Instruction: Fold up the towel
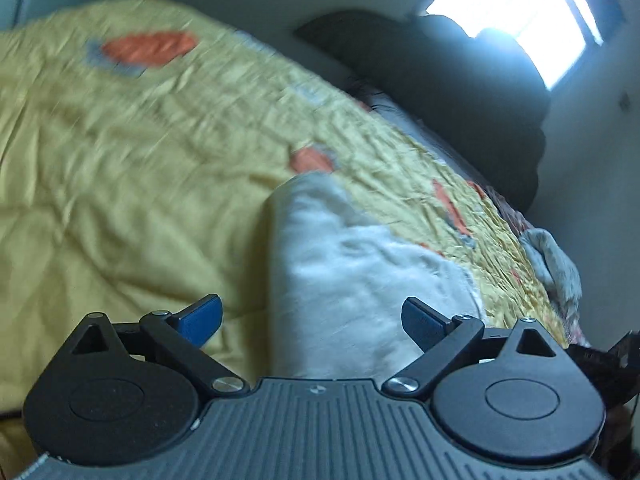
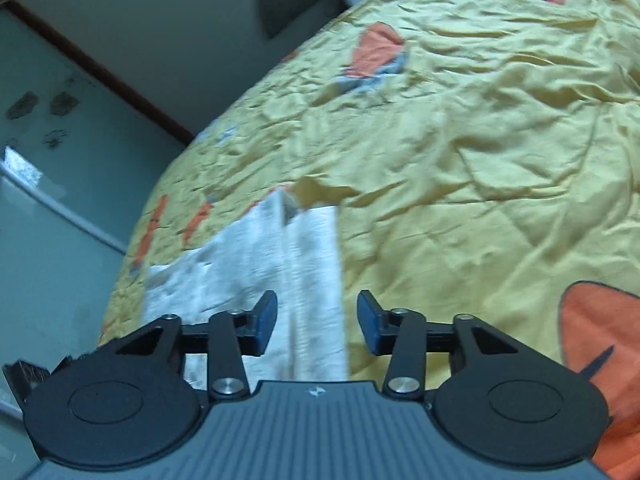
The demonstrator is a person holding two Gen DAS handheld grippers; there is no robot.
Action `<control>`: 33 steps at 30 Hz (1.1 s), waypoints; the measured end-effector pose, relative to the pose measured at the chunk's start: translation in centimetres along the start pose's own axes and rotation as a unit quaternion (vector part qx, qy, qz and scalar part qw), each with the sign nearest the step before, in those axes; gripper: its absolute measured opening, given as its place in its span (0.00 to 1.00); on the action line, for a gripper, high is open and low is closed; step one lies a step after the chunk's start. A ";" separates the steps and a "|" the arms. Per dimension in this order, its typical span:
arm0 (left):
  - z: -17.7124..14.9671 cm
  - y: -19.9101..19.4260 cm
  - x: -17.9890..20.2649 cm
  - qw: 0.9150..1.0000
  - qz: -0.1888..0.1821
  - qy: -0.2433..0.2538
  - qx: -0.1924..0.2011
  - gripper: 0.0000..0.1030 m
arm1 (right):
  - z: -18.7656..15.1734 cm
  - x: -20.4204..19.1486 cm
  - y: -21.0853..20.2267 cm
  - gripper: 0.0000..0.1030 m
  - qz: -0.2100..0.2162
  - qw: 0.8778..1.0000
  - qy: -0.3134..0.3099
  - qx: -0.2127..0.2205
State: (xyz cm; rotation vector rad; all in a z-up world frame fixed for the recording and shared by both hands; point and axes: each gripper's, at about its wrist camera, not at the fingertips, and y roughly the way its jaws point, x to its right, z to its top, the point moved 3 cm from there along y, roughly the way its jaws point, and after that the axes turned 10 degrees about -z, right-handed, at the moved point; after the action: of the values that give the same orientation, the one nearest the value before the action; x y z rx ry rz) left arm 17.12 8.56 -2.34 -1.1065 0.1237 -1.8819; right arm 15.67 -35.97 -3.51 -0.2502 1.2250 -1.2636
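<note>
A white towel [image 1: 344, 264] lies folded into a long strip on a yellow bedspread [image 1: 120, 140] with orange patches. My left gripper [image 1: 310, 304] hovers over the towel's near end with its blue pads spread wide, touching nothing. In the right wrist view the towel [image 2: 256, 264] stretches away from me, with a crease along its length and a rumpled far corner. My right gripper [image 2: 317, 298] stands partly open above the towel's right half, and its pads do not press on the cloth. The left wrist view is blurred.
Dark pillows [image 1: 440, 80] are piled at the head of the bed under a bright window [image 1: 520, 12]. A crumpled pale cloth [image 1: 556, 264] lies at the bed's right edge. A grey wall and a glass panel [image 2: 60, 200] stand past the bed's left edge.
</note>
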 end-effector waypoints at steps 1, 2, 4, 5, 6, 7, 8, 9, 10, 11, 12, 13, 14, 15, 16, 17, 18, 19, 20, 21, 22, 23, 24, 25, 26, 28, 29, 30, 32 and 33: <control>0.0 -0.1 -0.2 1.000 -0.012 -0.005 0.009 0.94 | 0.1 0.2 0.6 0.52 -0.003 1.000 0.004 -0.008; 0.1 0.0 -0.5 1.000 -0.023 -0.018 0.009 0.93 | 0.2 0.2 1.2 0.51 0.009 1.000 0.010 -0.011; 0.3 0.5 -0.6 0.998 -0.049 -0.048 0.005 0.93 | 0.2 0.2 2.0 0.53 0.050 0.998 0.034 -0.033; 0.4 1.0 -0.8 0.995 -0.073 -0.072 0.000 0.93 | 0.3 0.0 2.6 0.53 0.075 0.995 0.044 -0.043; 0.4 1.6 -0.8 0.992 -0.089 -0.091 -0.003 0.93 | 0.3 -0.3 3.1 0.56 0.089 0.994 0.047 -0.049; 0.6 2.0 -0.7 0.991 -0.092 -0.095 -0.001 0.90 | 0.3 -0.4 3.6 0.60 0.097 0.993 0.047 -0.052; 0.7 2.6 -0.4 0.992 -0.090 -0.094 -0.003 0.88 | 0.4 -0.6 4.1 0.60 0.109 0.991 0.052 -0.049; 0.9 3.0 -0.3 0.992 -0.088 -0.095 -0.002 0.88 | 0.6 -0.5 4.5 0.60 0.119 0.989 0.062 -0.053; 1.0 3.4 -0.2 0.991 -0.087 -0.101 -0.002 0.84 | 0.8 -0.6 4.8 0.61 0.126 0.988 0.073 -0.057; 1.2 3.7 -0.3 0.990 -0.086 -0.110 -0.006 0.77 | 1.0 -0.8 5.0 0.61 0.128 0.987 0.072 -0.059; 1.3 4.0 -0.6 0.990 -0.072 -0.121 -0.009 0.56 | 1.0 -1.3 5.2 0.51 0.121 0.989 0.056 -0.060; 1.3 4.2 -1.0 0.991 -0.052 -0.123 -0.009 0.31 | 0.8 -1.9 5.3 0.24 0.104 0.992 0.028 -0.062; 1.4 4.3 -1.3 0.992 -0.045 -0.117 -0.011 0.29 | 0.6 -2.5 5.2 0.23 0.097 0.994 0.004 -0.055; 1.3 4.1 -1.1 0.994 -0.042 -0.102 -0.010 0.26 | 0.5 -2.8 4.9 0.21 0.097 0.994 -0.009 -0.046; 1.3 3.9 -0.7 0.996 -0.037 -0.081 -0.009 0.18 | 0.6 -3.2 4.6 0.19 0.098 0.994 -0.016 -0.039; 1.5 3.4 0.0 0.998 -0.031 -0.055 -0.004 0.16 | 0.7 -3.6 4.1 0.18 0.102 0.994 -0.025 -0.027; 1.7 2.9 0.8 0.999 -0.028 -0.032 0.003 0.12 | 0.8 -4.2 3.5 0.17 0.105 0.994 -0.038 -0.015; 2.1 2.4 1.6 0.999 -0.028 -0.014 0.011 0.11 | 1.0 -4.9 3.0 0.16 0.108 0.993 -0.051 -0.003; 2.5 1.8 2.4 0.999 -0.028 0.006 0.020 0.11 | 1.2 -5.7 2.4 0.14 0.117 0.991 -0.064 0.010; 3.0 1.1 3.4 0.999 -0.028 0.030 0.032 0.11 | 1.4 -6.4 1.9 0.10 0.135 0.988 -0.070 0.015; 3.5 0.6 4.0 0.998 -0.027 0.045 0.040 0.11 | 1.6 -7.1 1.8 0.10 0.148 0.986 -0.072 0.015; 4.0 0.2 4.2 0.997 -0.024 0.052 0.047 0.11 | 1.7 -7.5 2.0 0.10 0.153 0.986 -0.072 0.014; 4.5 0.0 4.0 0.997 -0.016 0.053 0.049 0.11 | 1.8 -7.7 2.5 0.10 0.151 0.986 -0.068 0.007; 4.8 0.3 3.5 0.998 -0.008 0.047 0.043 0.11 | 1.7 -7.5 3.4 0.10 0.145 0.987 -0.063 -0.003; 4.9 1.2 2.6 0.999 -0.002 0.031 0.028 0.11 | 1.6 -7.1 4.5 0.10 0.133 0.990 -0.053 -0.012; 4.2 2.7 0.3 1.000 0.016 -0.004 -0.001 0.13 | 1.3 -6.1 6.2 0.12 0.108 0.993 -0.034 -0.022; 3.7 3.3 -1.0 1.000 0.024 -0.015 -0.009 0.19 | 1.1 -5.5 6.7 0.14 0.110 0.993 -0.019 -0.024; 3.3 3.4 -1.8 0.999 0.023 -0.025 -0.008 0.40 | 0.9 -5.0 6.7 0.17 0.108 0.994 -0.001 -0.026; 3.3 2.4 -2.4 0.999 0.015 -0.046 0.008 0.43 | 0.9 -4.4 6.0 0.28 0.088 0.996 0.016 -0.016; 3.4 1.7 -2.2 0.999 0.029 -0.041 0.014 0.46 | 0.9 -4.3 5.1 0.29 0.073 0.997 0.012 0.002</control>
State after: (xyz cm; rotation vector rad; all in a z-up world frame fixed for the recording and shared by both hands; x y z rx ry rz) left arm 21.13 10.34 -2.58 -1.1481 0.0827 -1.7792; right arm 20.14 -31.02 -4.48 -0.1402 1.2386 -1.1444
